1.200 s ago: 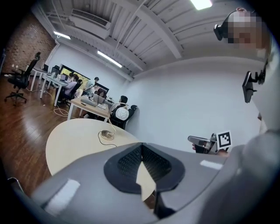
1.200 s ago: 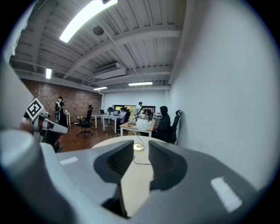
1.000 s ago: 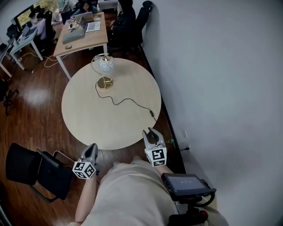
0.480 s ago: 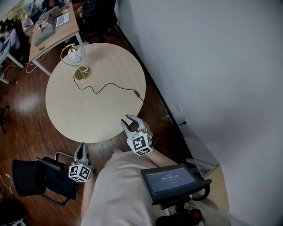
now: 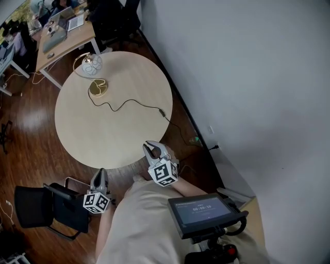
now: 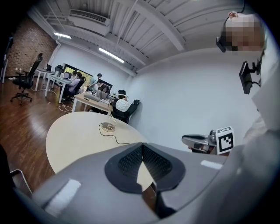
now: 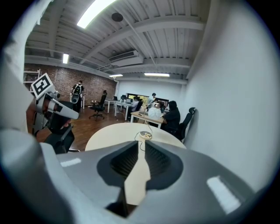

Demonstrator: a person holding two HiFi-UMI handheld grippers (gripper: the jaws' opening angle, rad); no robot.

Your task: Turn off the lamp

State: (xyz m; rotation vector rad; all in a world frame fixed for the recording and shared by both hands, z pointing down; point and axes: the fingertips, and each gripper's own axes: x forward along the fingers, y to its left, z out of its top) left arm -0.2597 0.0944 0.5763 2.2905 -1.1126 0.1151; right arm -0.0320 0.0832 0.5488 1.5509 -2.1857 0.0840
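Ceiling lights [image 7: 94,12] in gripper views only, lamp [image 5: 93,65] throughout

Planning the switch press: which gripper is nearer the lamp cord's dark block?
Right. The right gripper, jaws just closing on nothing, is at the table edge near the block; the left gripper hangs farther, off the table.

The person wears a pale beige top [image 5: 149,227]. The left gripper [image 5: 99,174] and right gripper [image 5: 154,148] each have curved silver-grey fingers [image 5: 148,150] and a white cube [image 5: 164,174] printed with black square markers. Seen close, the finger shells are matte grey with pale rectangular strips and dark ribbed pads [image 6: 129,162]. The right gripper's fingers have just been closing, with nothing between them. A black screen [image 5: 203,212] is mounted on a black stalk at the waist.
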